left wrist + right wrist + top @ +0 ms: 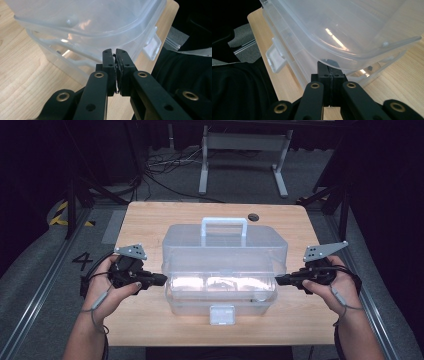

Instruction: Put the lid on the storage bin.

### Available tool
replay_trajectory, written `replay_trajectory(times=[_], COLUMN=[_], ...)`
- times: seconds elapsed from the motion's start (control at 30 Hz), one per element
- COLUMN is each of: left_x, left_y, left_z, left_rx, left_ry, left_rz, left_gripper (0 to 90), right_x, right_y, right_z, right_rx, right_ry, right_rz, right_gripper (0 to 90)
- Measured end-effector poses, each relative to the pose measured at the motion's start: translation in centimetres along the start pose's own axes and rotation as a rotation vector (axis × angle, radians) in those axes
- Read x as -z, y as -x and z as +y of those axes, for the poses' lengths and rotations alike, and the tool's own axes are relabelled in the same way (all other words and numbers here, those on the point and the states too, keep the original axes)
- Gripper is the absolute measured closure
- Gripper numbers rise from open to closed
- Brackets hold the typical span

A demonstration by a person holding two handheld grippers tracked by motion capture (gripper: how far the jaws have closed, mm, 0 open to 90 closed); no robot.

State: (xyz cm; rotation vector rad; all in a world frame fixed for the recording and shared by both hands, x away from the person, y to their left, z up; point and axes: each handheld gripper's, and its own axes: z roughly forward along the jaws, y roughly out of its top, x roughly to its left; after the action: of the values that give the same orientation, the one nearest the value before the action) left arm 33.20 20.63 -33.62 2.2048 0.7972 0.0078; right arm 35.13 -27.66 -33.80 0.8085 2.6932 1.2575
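Tongs are pressing in from both sides on a clear, translucent plastic storage box with a domed lid (224,265), which is sitting in the middle of the pale wooden table (150,315), its white carry handle (224,227) standing up at the far side and its white front latch (222,314) facing the near edge. The left tongs (161,279) are lying clenched, their black jaws pressed flat together with nothing visible between them, tips meeting the box's left end just under the lid's rim; in the left gripper view the tips (117,53) are sitting right against that rim. The right tongs (280,280) are likewise clenched and empty, tips tucked beneath the overhanging lid edge at the right end, as the right gripper view (329,68) shows. Judging by this, the person is working the lid upward from its two ends, or bracing to lift the box; which of the two I cannot tell. To do it well, both tips should be staying level and directly opposite each other, pushing upward evenly so the lid is not twisting or the box sliding sideways. The latch looks shut, so checking it before forcing the rim seems wise.
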Motion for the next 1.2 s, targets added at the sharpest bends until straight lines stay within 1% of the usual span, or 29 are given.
replay_trajectory(times=[0.27,0.37,0.43,0.57,0.67,0.77,0.9,1.0,1.1,1.13,1.2], left_x=[0.1,0.5,0.9,1.2,1.5,1.5,1.4,1.4,1.4,1.3,1.3], left_y=[-0.4,-0.6,-0.8,-1.0,-1.4,-1.6,-1.9,-2.2,-2.3,-2.5,-2.7], left_z=[-0.4,-0.6,-0.8,-0.9,-1.1,-1.1,-1.0,-0.9,-0.9,-0.9,-0.8], left_rx=[0.014,0.025,0.032,0.043,0.056,0.066,0.074,0.074,0.085,0.090,0.090], left_ry=[-0.019,-0.004,0.004,0.013,0.022,0.030,0.025,0.033,0.041,0.048,0.048], left_rz=[0.000,0.006,0.018,0.026,0.041,0.050,0.059,0.064,0.067,0.070,0.071], left_gripper=[86.1,86.0,86.1,86.0,86.0,85.6,84.7,85.0,85.3,85.1,85.0], right_x=[0.0,-0.1,-0.1,-0.2,-0.2,-0.2,-0.2,-0.3,-0.3,-0.3,-0.3], right_y=[-0.1,-0.1,-0.1,-0.1,-0.2,-0.2,-0.2,-0.3,-0.3,-0.3,-0.4], right_z=[-0.1,-0.1,-0.1,-0.1,-0.2,-0.2,-0.3,-0.5,-0.6,-0.7,-0.7], right_rx=[0.004,0.004,0.006,0.004,0.009,0.012,0.015,0.020,0.017,0.022,0.026], right_ry=[-0.017,-0.022,-0.031,-0.040,-0.048,-0.053,-0.057,-0.064,-0.067,-0.072,-0.075], right_rz=[0.000,0.002,0.002,0.003,0.002,0.001,0.001,-0.003,-0.007,-0.008,-0.008], right_gripper=[90.0,90.0,90.0,90.0,90.0,90.0,90.0,90.0,90.0,90.0,90.0])
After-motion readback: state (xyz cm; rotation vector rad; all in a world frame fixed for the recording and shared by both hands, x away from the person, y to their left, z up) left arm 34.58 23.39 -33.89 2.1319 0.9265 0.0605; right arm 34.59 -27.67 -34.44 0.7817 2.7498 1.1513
